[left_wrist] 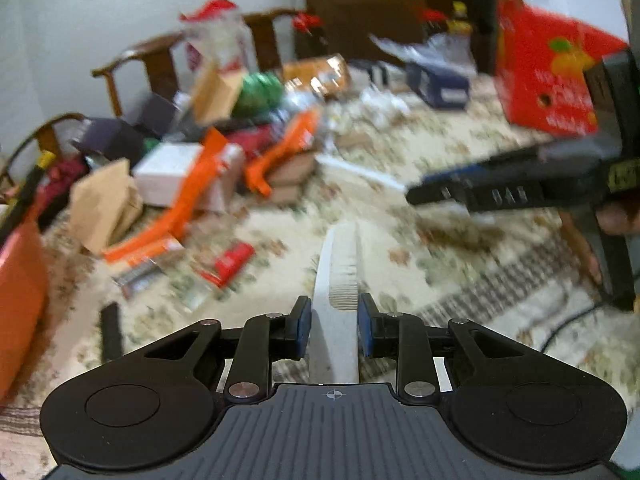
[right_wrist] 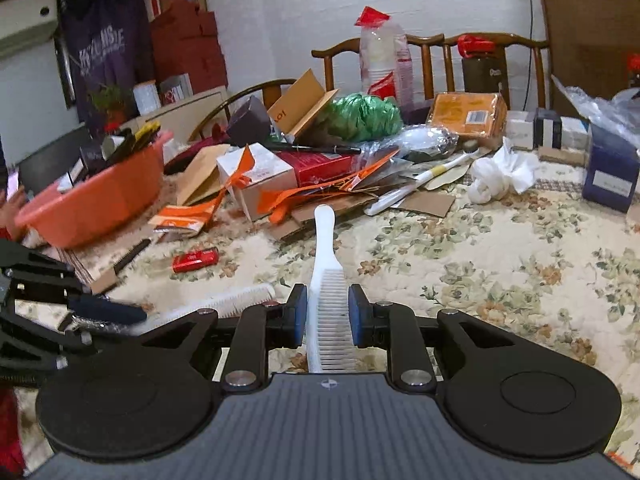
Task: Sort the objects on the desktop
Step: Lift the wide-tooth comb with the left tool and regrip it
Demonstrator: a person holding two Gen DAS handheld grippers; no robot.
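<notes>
My left gripper (left_wrist: pixel 333 326) is shut on a white comb (left_wrist: pixel 338 280) that points forward over the floral tablecloth (left_wrist: pixel 460 248). My right gripper (right_wrist: pixel 328 316) is shut on a second white comb (right_wrist: pixel 325 264), handle pointing away. The right gripper also shows in the left wrist view (left_wrist: pixel 440 192), at the right, blurred. The left gripper shows at the left edge of the right wrist view (right_wrist: pixel 112 314), with its white comb (right_wrist: pixel 224 302) sticking out. A black comb (right_wrist: pixel 130 255) and a small red box (right_wrist: pixel 195 259) lie on the cloth. An orange basin (right_wrist: pixel 96 196) holding dark items stands at the left.
A heap of boxes, orange ribbon (right_wrist: pixel 312 192), cardboard and a green bag (right_wrist: pixel 362 116) fills the table's far side. Crumpled tissue (right_wrist: pixel 500 176), a blue box (right_wrist: pixel 610 172) and a red carton (left_wrist: pixel 552 68) stand to the right. Wooden chairs (right_wrist: pixel 436 46) line the back.
</notes>
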